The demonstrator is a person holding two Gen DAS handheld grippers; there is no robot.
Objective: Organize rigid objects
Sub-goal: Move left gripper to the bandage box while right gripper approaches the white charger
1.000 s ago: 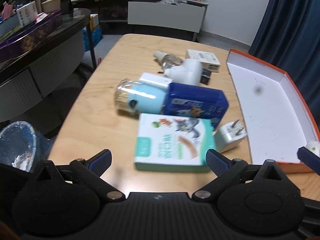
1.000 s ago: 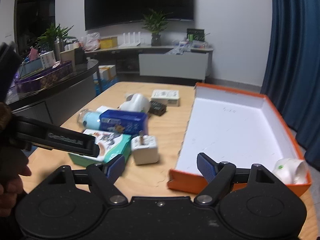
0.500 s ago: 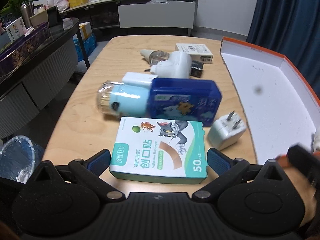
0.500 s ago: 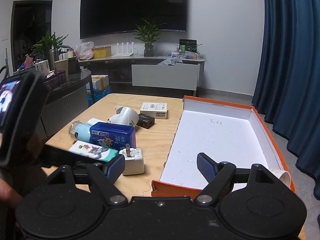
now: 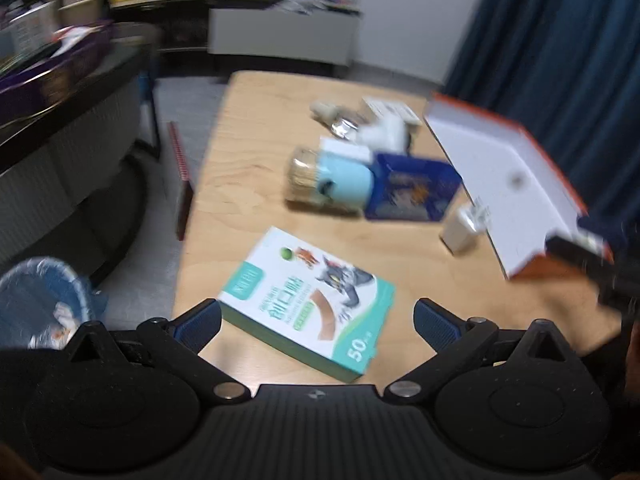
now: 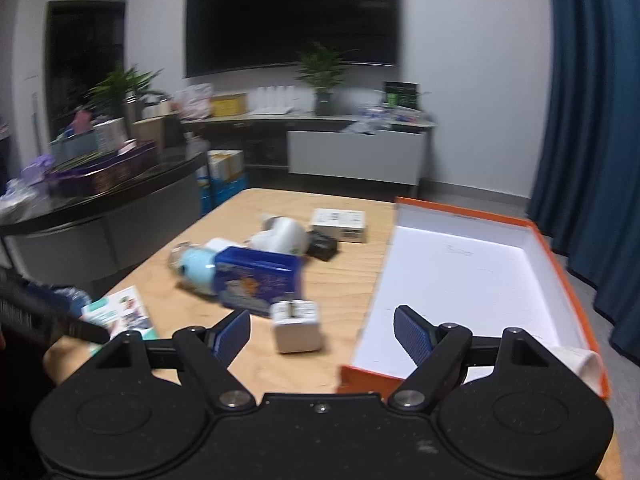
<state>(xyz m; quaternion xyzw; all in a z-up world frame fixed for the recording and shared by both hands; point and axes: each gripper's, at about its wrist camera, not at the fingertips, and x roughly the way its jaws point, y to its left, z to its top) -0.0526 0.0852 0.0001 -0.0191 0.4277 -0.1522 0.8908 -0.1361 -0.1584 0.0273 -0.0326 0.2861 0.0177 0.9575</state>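
My left tongs point(image 5: 317, 316) are wide open over the bandage box point(image 5: 307, 301); my right tongs point(image 6: 322, 332) are open too, holding nothing.

One tray point(image 6: 562, 276); three boxes point(image 6: 256, 280); one charger point(image 6: 297, 326); one jar point(image 5: 316, 180).

Left wrist view: camera sits behind the left tool point(image 5: 318, 316), looking forward and steeply down at the bench point(image 5: 248, 200) from close range. The carton point(image 5: 308, 300) lies at 12 o'clock just ahead; the tray point(image 5: 500, 168) runs off at 2 o'clock. Frame is blurred.

Right wrist view: camera sits behind the right tool point(image 6: 322, 332), set nearer level, facing across the bench point(image 6: 348, 276) toward the wall TV point(image 6: 292, 16) at 12 o'clock. The tray point(image 6: 472, 276) sits at 1 o'clock, the carton point(image 6: 120, 312) at 9 o'clock.

Both views share the bench, tray, carton, blue box point(image 5: 412, 192) point(image 6: 256, 280) and plug point(image 5: 464, 228) point(image 6: 296, 324).
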